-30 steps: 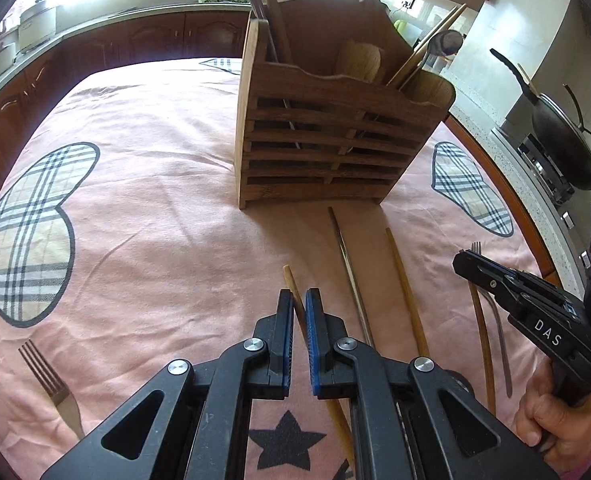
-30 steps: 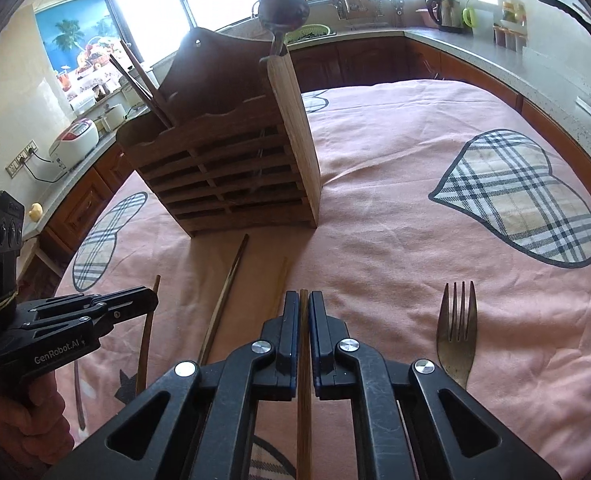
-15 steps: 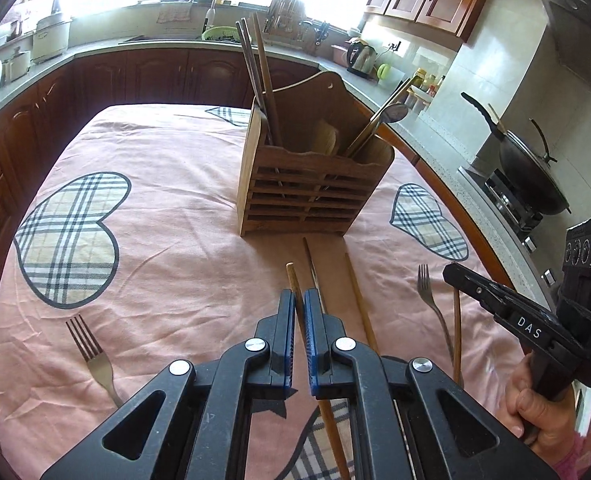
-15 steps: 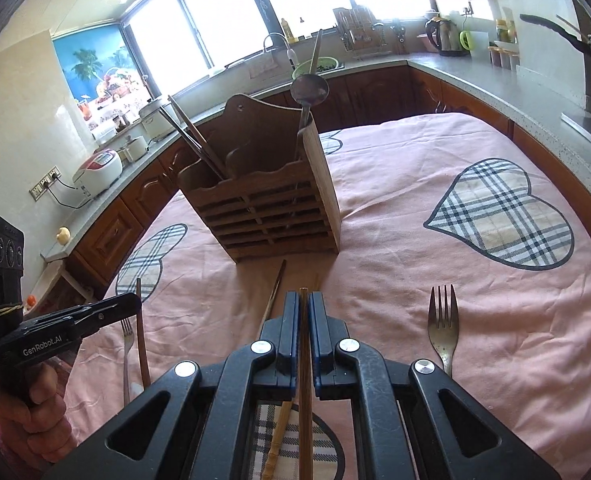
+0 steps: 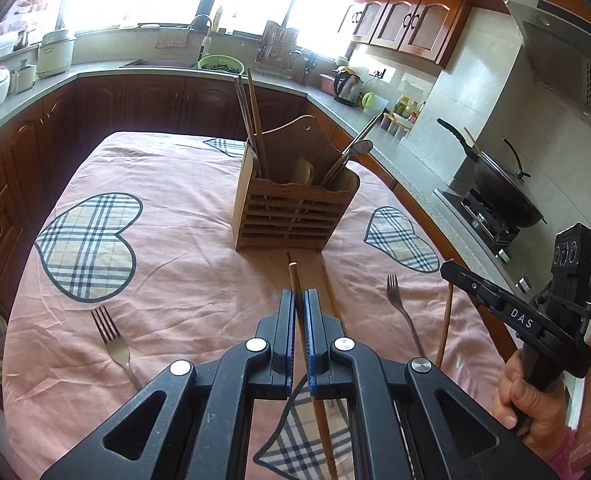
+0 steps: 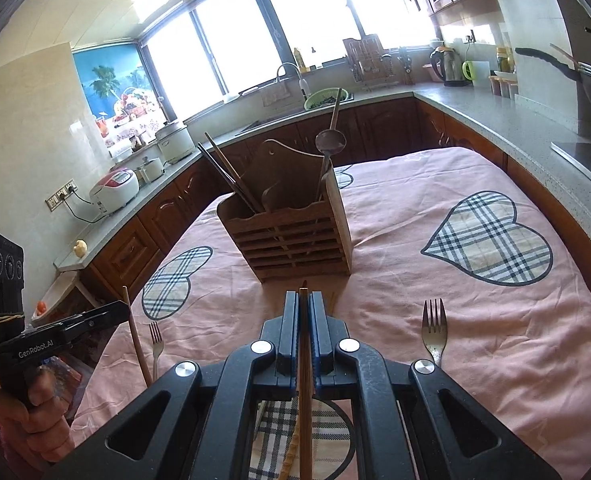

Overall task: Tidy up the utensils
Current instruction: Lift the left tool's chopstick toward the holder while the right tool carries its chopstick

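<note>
Two chopsticks (image 5: 295,284) (image 6: 303,320), light, stiff, slick: one pinched in left gripper (image 5: 299,312), one in right gripper (image 6: 304,316), raised before holder (image 5: 295,216). Best gripped mid-shaft against swivelling.

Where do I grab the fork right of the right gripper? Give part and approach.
Probably the narrow handle just behind the tines of the fork, from above, jaws across it. It lies flat on the cloth, tines toward the holder, so only its thin sides offer a pinch.
</note>
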{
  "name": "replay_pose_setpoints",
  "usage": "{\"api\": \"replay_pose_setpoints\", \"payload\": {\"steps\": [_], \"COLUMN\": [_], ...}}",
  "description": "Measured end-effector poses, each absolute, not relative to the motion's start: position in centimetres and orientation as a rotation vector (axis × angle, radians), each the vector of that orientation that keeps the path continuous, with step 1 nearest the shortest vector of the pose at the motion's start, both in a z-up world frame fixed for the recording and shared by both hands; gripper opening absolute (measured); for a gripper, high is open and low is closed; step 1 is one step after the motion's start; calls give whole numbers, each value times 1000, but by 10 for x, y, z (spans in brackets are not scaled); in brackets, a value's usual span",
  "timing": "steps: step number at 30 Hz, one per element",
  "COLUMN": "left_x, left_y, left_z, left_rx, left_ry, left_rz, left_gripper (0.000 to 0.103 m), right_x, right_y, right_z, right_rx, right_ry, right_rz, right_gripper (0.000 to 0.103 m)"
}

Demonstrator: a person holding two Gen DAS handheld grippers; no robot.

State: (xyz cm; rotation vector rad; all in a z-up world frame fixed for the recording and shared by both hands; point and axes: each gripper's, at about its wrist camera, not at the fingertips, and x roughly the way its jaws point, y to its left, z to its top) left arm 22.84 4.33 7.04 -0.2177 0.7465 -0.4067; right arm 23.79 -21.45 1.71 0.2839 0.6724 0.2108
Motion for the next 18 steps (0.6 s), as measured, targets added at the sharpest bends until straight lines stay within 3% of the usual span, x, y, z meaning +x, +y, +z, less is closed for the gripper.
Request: {"api": "replay_pose_setpoints", "payload": {"steps": [18], "left_x": [191], "left_y": [64], "left_z": [100], "left_rx": [-232], "left_ry": [617], "left_rz": [-405], "left_gripper": [2], "right_x": [216], "right_y": [-210], "right_z": [47], "right_rx": [266], "right_ry": [575], "right_rz": [227], "right_gripper": [5]}}
